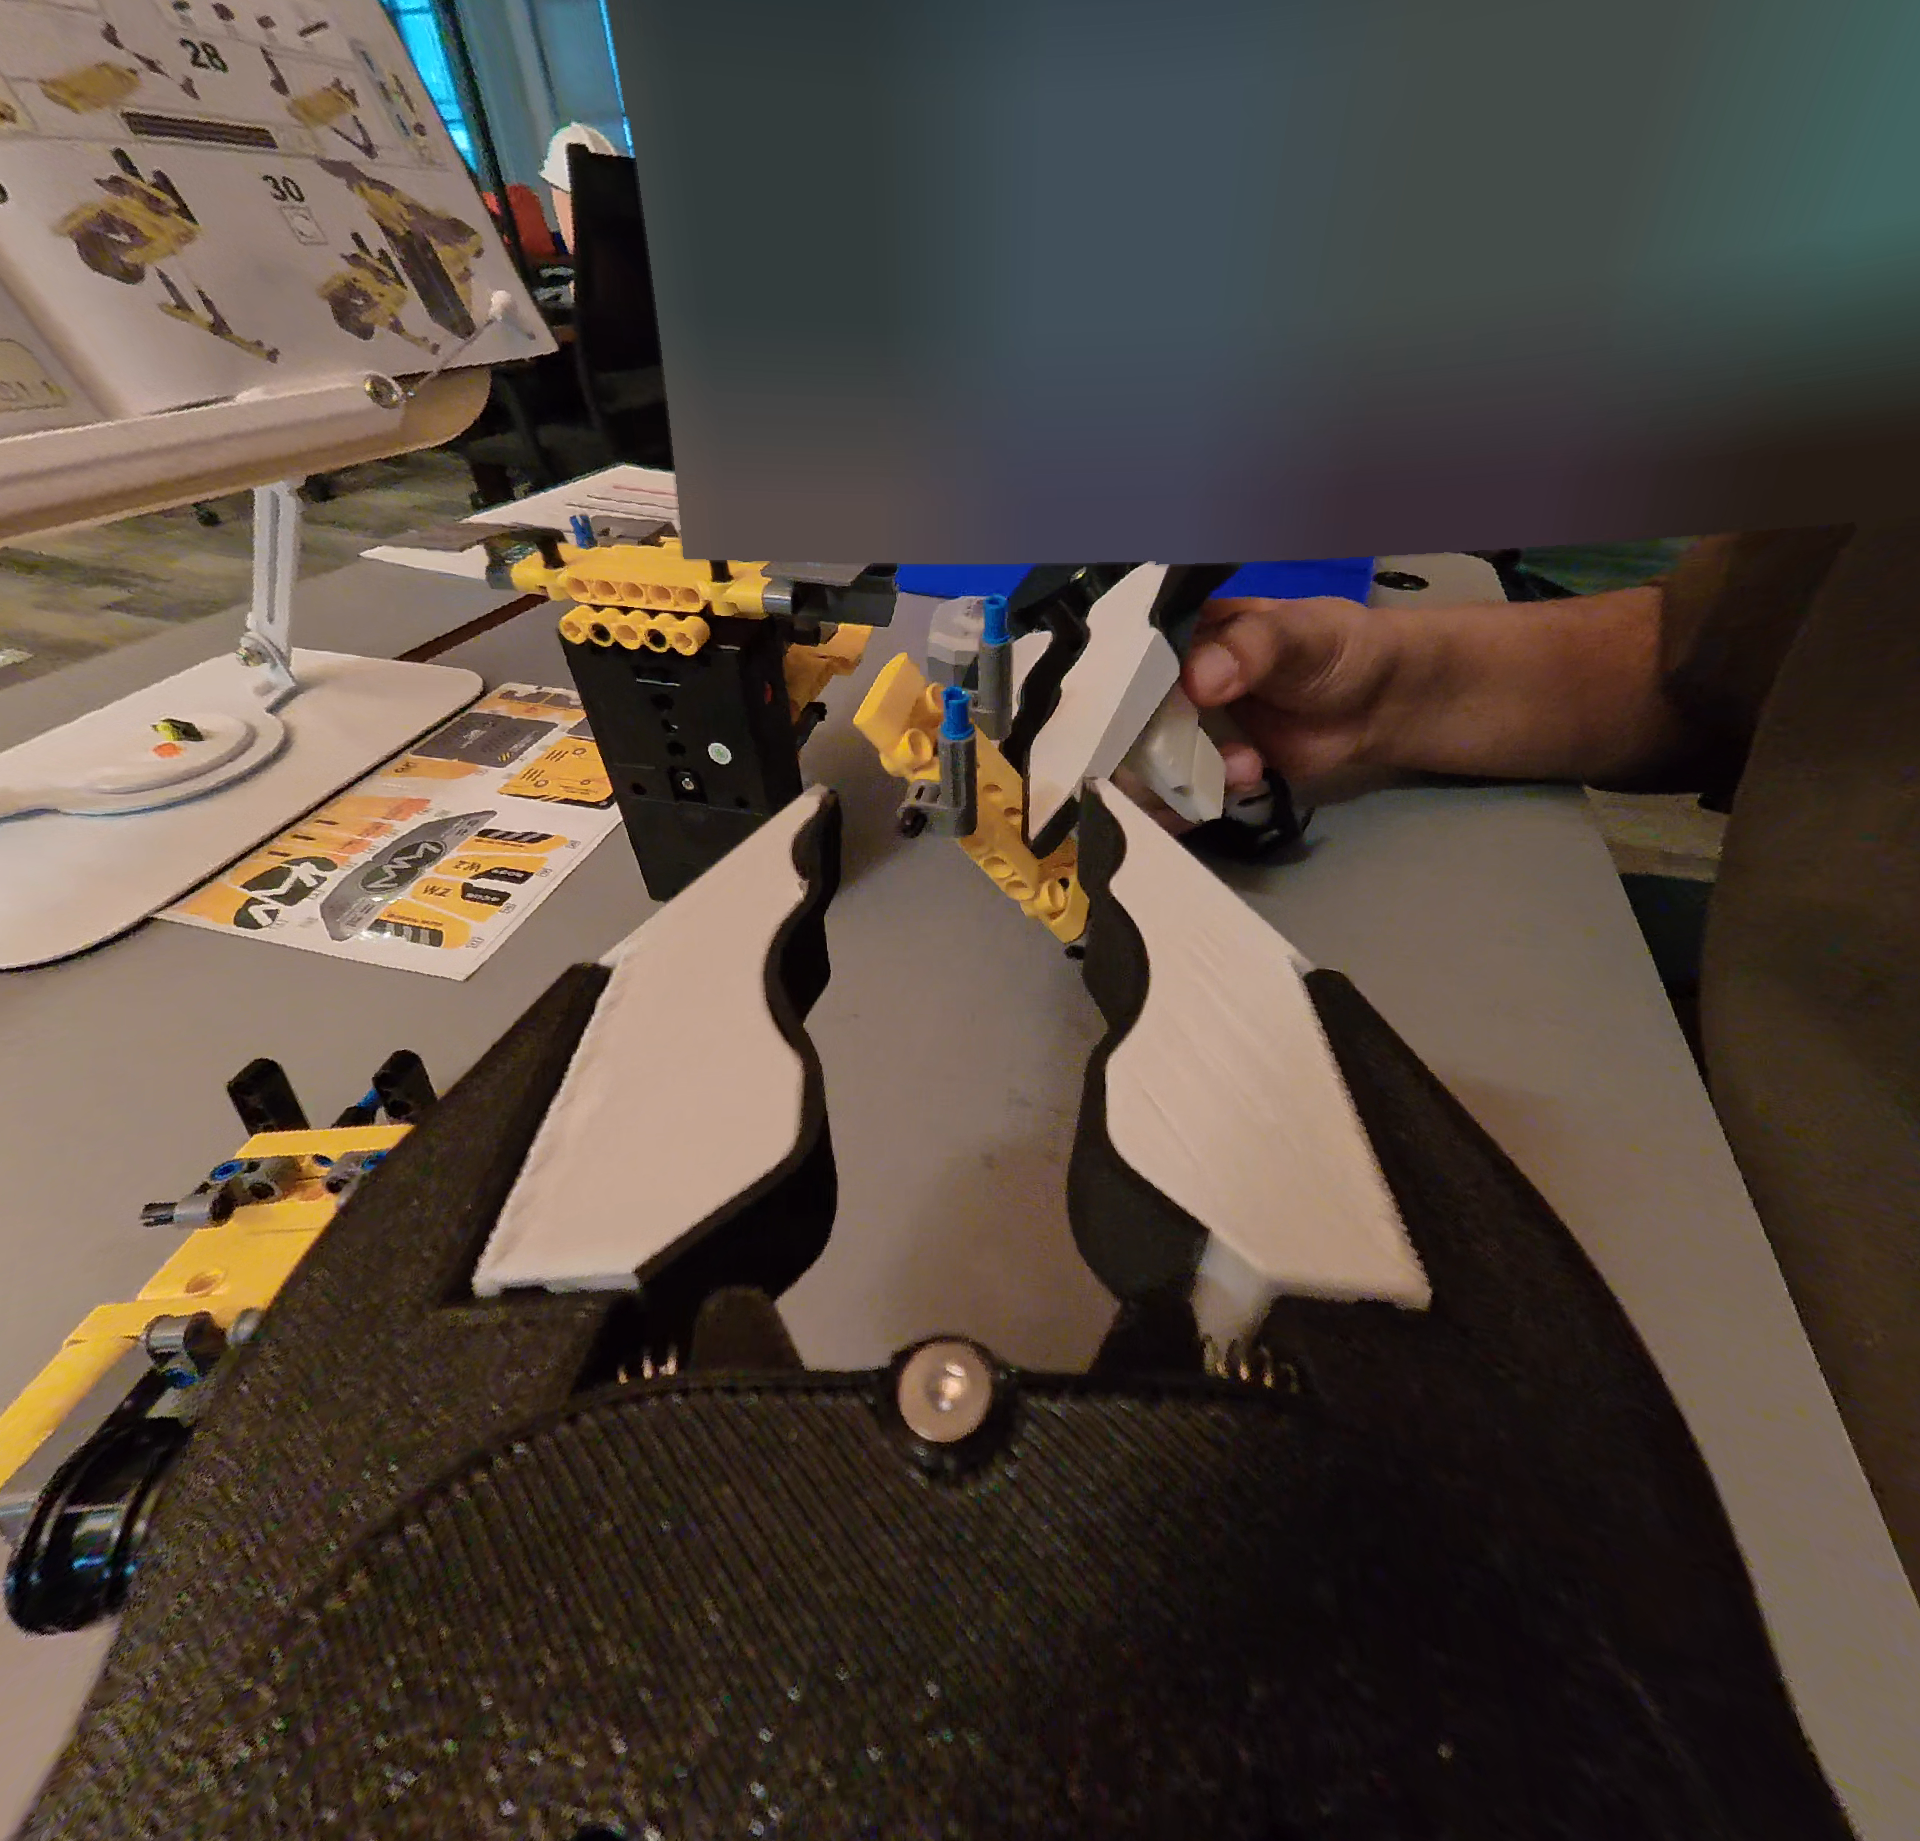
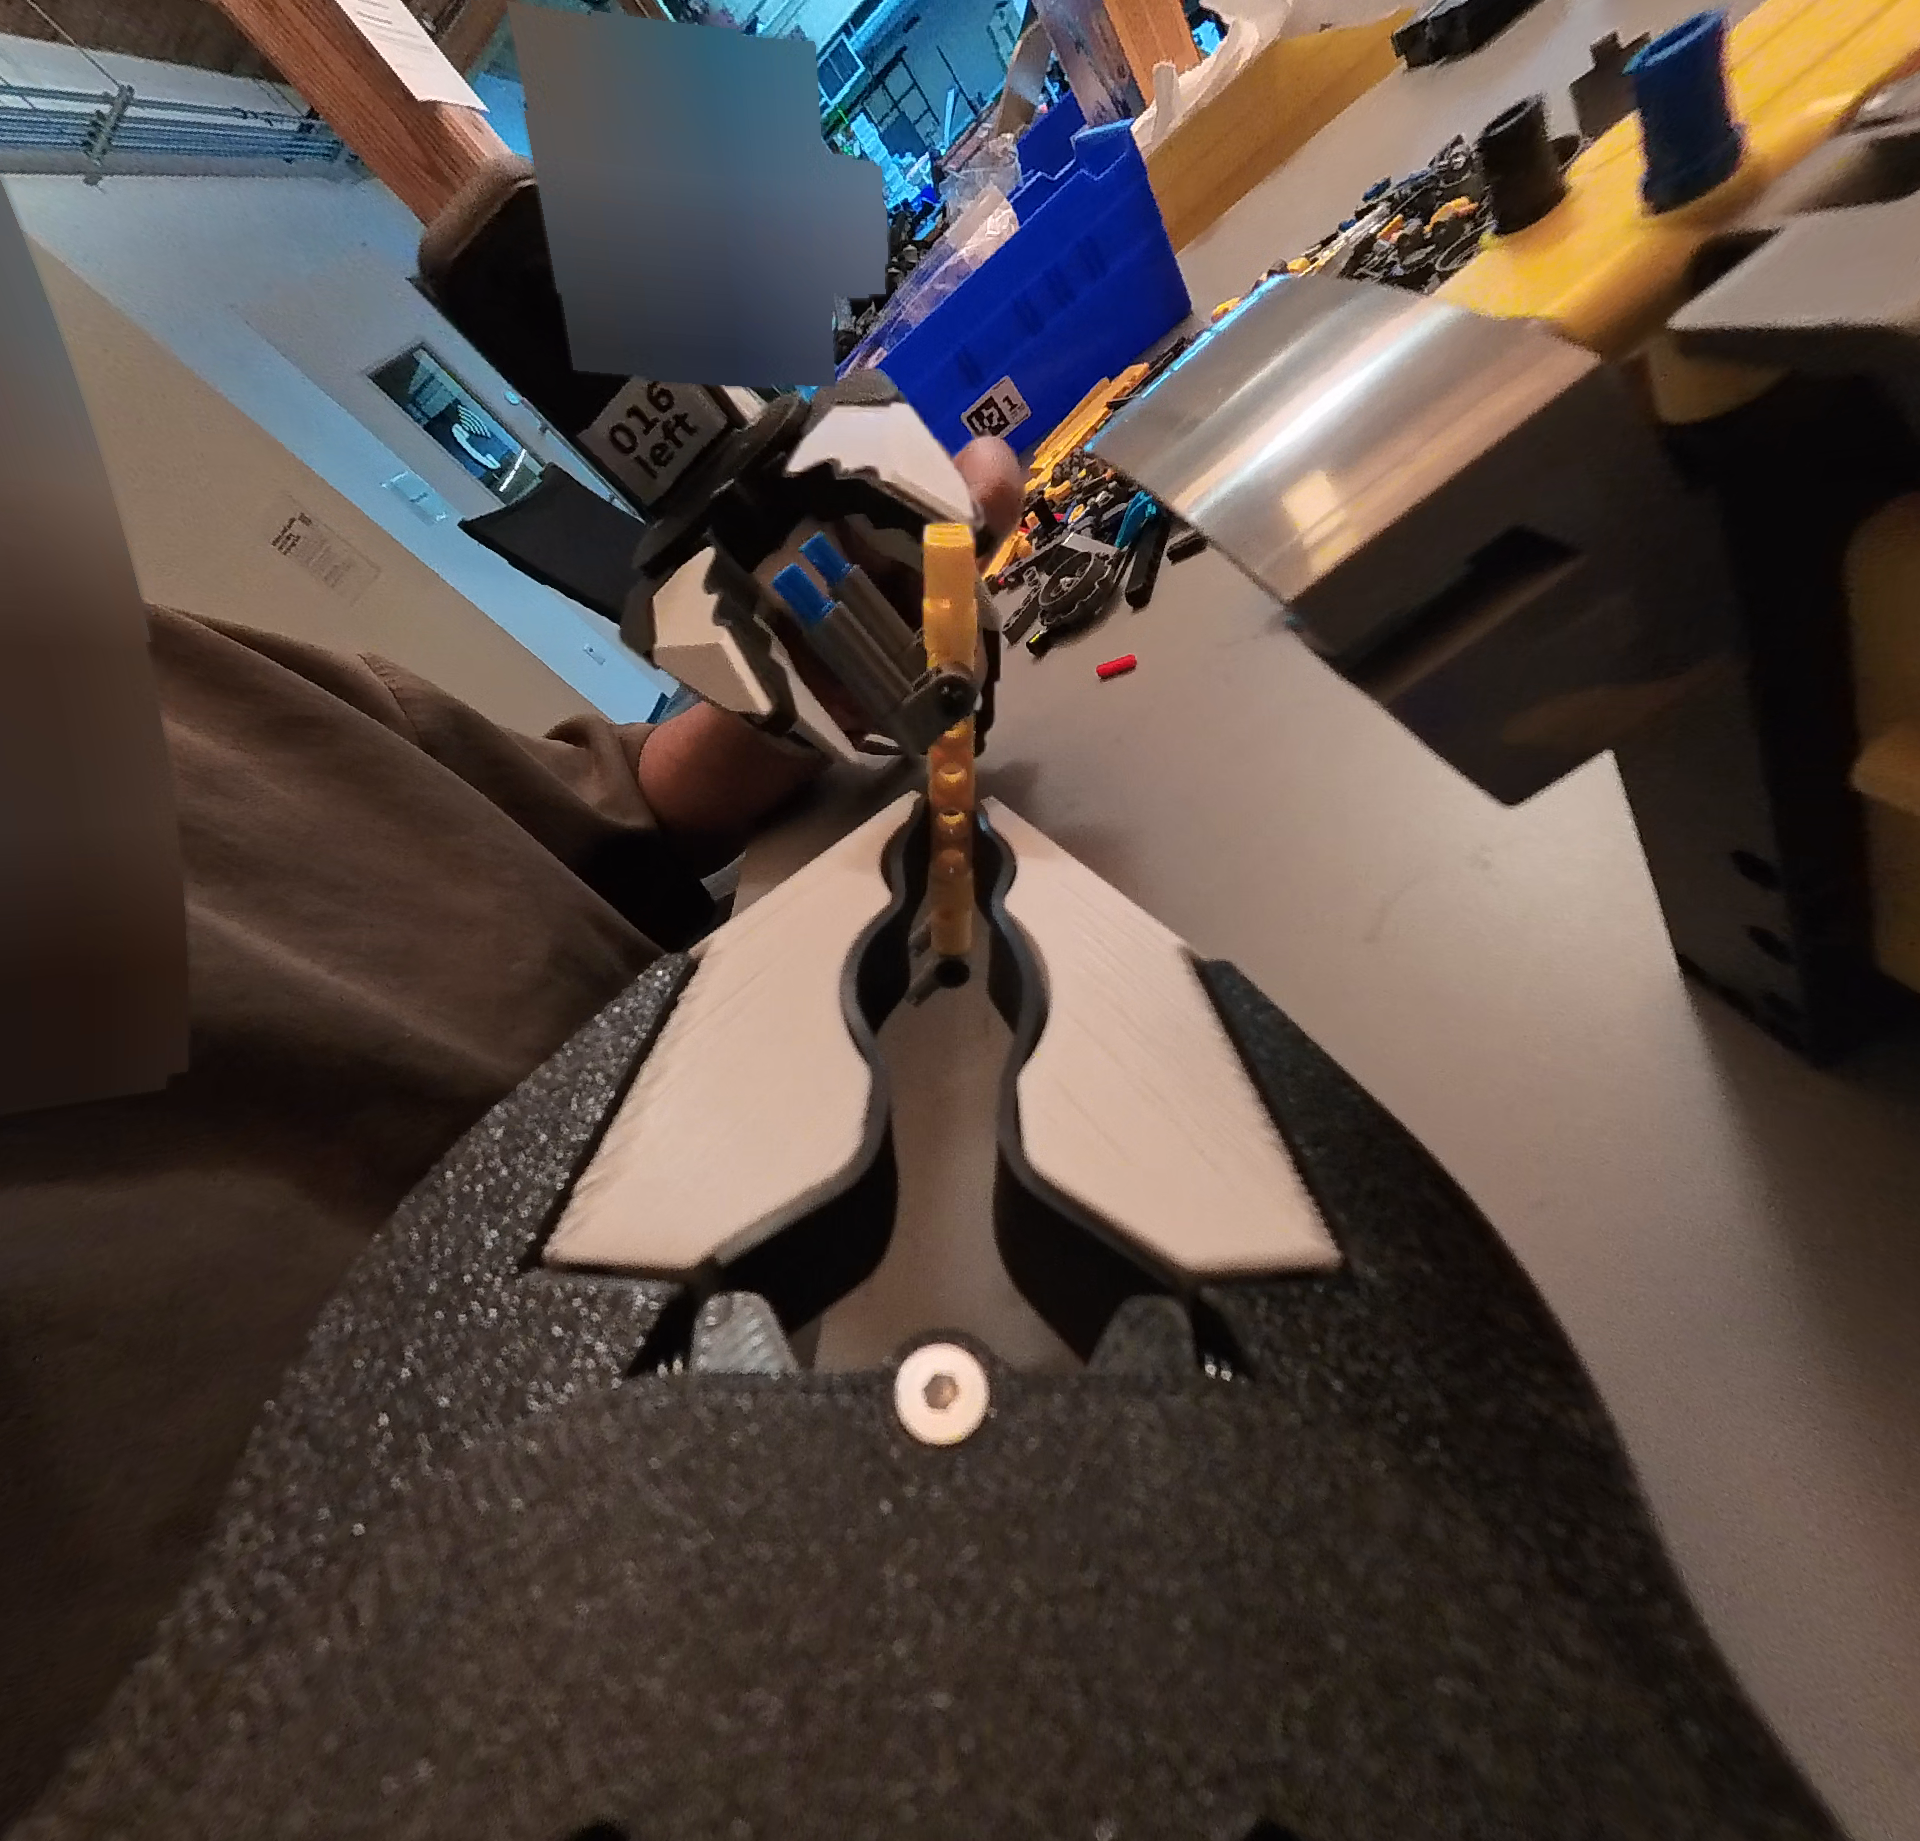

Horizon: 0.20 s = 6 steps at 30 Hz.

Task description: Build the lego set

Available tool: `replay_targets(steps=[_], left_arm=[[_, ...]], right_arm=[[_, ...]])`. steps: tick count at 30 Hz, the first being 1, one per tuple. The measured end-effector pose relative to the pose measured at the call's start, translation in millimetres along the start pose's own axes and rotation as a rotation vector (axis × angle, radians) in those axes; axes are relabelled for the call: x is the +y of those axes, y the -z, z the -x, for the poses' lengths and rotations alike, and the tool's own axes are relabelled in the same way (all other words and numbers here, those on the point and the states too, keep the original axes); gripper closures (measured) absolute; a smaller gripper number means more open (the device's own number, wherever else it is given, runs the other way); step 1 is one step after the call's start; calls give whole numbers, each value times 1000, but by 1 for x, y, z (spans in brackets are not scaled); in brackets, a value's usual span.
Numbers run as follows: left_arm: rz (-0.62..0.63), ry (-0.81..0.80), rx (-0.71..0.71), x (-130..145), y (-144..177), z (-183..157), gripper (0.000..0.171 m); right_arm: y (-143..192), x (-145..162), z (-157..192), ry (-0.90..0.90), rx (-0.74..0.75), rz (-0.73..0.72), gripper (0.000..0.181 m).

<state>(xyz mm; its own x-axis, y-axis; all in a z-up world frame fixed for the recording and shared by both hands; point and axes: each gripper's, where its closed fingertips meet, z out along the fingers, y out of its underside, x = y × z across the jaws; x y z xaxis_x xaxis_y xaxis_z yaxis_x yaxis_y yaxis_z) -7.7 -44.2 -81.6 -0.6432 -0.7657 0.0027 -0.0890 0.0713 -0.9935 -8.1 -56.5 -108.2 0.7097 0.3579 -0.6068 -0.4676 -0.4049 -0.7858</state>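
Note:
My right gripper [image 2: 951, 806] is shut on a yellow perforated beam [image 2: 952, 856] that carries grey connectors with blue pins [image 2: 816, 576]. It holds the beam tilted, just above the grey table [image 2: 1299, 856]. In the left wrist view the same beam [image 1: 997, 835] slants ahead, with the right gripper [image 1: 1055, 804] and a hand [image 1: 1309, 690] behind it. My left gripper [image 1: 961, 804] is open and empty, its tips just short of the beam. It also shows in the right wrist view [image 2: 821, 638], open around the pin end.
A black and yellow brick model [image 1: 686, 731] stands left of the beam and looms at the right of the right wrist view [image 2: 1766, 648]. An instruction booklet on a white stand [image 1: 239, 181], a sticker sheet [image 1: 416, 835], a yellow sub-assembly [image 1: 208, 1251], a blue bin [image 2: 1039, 295] and loose parts [image 2: 1091, 555] lie around. My two grippers' fingertips are within a few centimetres of each other.

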Motion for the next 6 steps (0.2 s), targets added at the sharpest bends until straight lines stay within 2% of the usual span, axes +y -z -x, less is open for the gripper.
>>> replay_targets(steps=[6], left_arm=[[-10,85,26,3,-3,2,125]], right_arm=[[0,-2,5,-6,-26,-11,175]])
